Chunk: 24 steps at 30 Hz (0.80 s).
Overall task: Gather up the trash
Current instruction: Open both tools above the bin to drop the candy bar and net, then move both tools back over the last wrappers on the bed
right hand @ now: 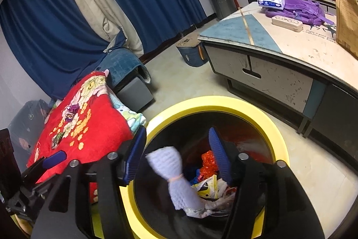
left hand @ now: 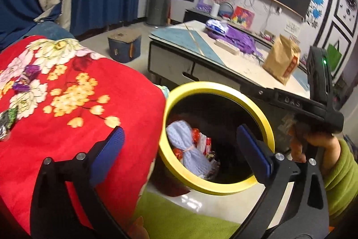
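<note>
The bin (right hand: 214, 104), black w/ a yellow rim, stands on the floor betw. the red flowered blanket (left hand: 73, 104) and the low table (right hand: 290, 55). In it, on top of crumpled wrappers (right hand: 208, 165), lies a pale blue knitted bundle (right hand: 176, 174), pinched near its middle by a thin pink band. Its long axis runs on a slant: in the right wrist view one end is up-left toward the blanket side of the rim, the other down-right, deeper among the wrappers; it looks blurred there. In the left wrist view the same bundle (left hand: 190, 147) slants from upper left to lower right, close to the near wall of the bin. Right gripper (right hand: 179, 156) is over the bin mouth, pointing down into it, jaws apart; the bundle shows betw. the blue pads but neither pad touches it. Left gripper (left hand: 179, 149) has its jaws spread wide w/ nothing held; one pad (left hand: 111, 149) is over the blanket edge, the other over the bin opening. A few small wrappers (left hand: 26, 77) lie on the blanket, well apart from the bin. A hand (left hand: 313, 145) in a green sleeve holds the right gripper's grip beside the bin.
</note>
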{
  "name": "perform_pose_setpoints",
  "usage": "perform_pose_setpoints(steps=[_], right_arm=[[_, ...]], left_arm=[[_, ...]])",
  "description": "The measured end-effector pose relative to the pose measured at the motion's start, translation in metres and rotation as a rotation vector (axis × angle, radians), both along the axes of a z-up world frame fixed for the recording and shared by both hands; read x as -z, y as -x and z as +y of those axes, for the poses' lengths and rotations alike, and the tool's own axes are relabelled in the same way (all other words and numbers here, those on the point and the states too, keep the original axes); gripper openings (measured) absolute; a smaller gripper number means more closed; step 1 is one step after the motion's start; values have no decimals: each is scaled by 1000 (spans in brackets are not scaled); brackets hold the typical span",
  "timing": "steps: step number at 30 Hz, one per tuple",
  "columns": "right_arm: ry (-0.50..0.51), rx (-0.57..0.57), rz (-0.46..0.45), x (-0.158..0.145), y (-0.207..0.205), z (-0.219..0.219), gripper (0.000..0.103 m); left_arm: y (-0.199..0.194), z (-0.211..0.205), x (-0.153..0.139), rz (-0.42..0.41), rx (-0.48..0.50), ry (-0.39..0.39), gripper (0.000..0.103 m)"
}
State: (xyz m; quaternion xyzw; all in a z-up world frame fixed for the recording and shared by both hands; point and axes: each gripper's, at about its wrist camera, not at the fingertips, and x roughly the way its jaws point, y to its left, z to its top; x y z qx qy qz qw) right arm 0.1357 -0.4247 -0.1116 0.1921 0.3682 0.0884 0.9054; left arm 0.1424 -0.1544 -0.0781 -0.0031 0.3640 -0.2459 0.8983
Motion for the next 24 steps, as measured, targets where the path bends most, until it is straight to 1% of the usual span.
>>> perform_pose_setpoints(steps=[3, 8, 10, 16, 20, 24], right_arm=[[2, -11, -14, -6, 1, 6, 62], [19, -47, -28, -16, 2, 22, 63], [31, -64, -41, -21, 2, 30, 65], [60, -122, -74, -35, 4, 56, 67], [66, -156, -83, -42, 0, 74, 68], [73, -206, -104, -54, -5, 96, 69]], left_arm=[[3, 11, -6, -16, -25, 16, 92], [6, 26, -18, -47, -71, 39, 92], [7, 35, -23, -66, -101, 39, 92], [11, 66, -31, -96, -190, 56, 92], [15, 87, -36, -128, -253, 52, 92], [18, 109, -41, -147, -316, 56, 92]])
